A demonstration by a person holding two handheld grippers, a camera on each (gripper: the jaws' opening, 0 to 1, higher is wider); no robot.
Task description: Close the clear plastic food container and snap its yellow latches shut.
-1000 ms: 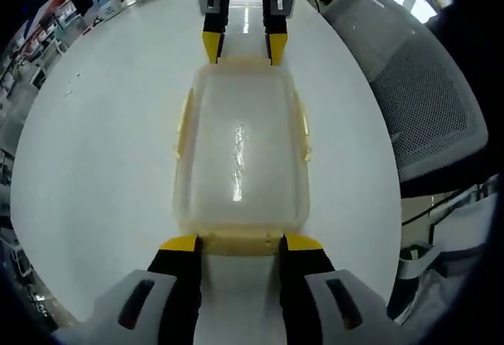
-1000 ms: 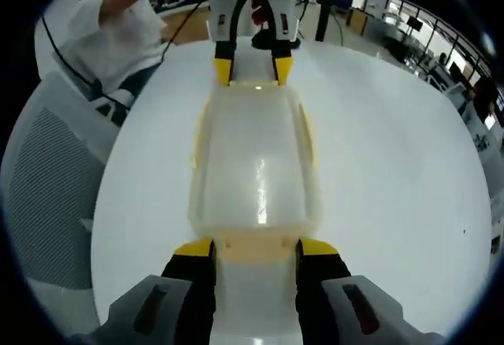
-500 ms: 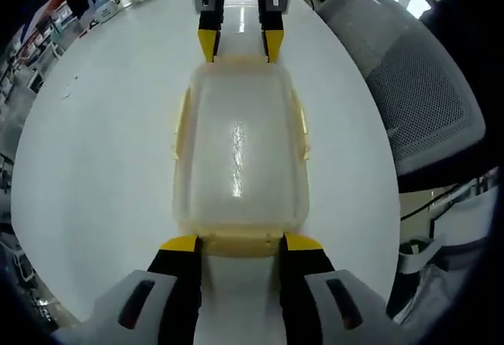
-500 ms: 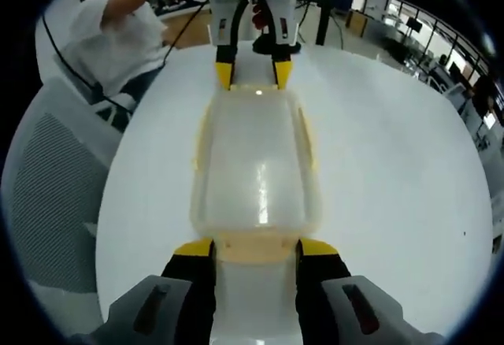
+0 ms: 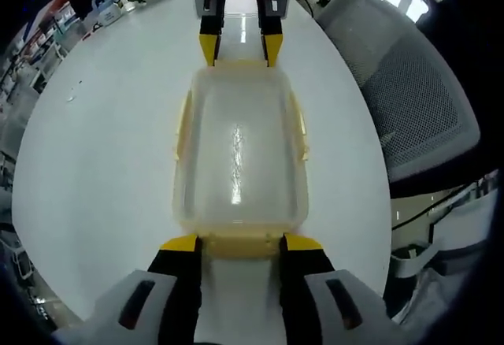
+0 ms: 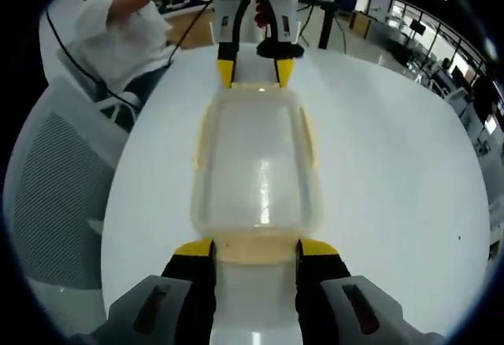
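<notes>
The clear plastic container (image 5: pixel 240 152) lies lengthwise on the white table (image 5: pixel 102 140) with its lid on. Yellow latches (image 5: pixel 183 120) run along its long sides. In the left gripper view, my left gripper (image 5: pixel 241 244) is open, its yellow-tipped jaws standing either side of the near end latch (image 5: pixel 240 249). My right gripper (image 5: pixel 240 50) straddles the far end the same way. In the right gripper view the container (image 6: pixel 256 164) is seen from the other end. There my right gripper (image 6: pixel 256 249) is open at the near latch, and the left gripper (image 6: pixel 254 75) is at the far end.
A grey mesh office chair (image 5: pixel 409 101) stands at the table's edge, also seen as the chair (image 6: pixel 47 195) in the right gripper view. A person in a white top (image 6: pixel 118 38) sits beyond the table. Bare white tabletop (image 6: pixel 394 172) lies on both sides of the container.
Both views have shifted slightly. The container and both grippers keep their places at its two ends, jaws as wide as before.
</notes>
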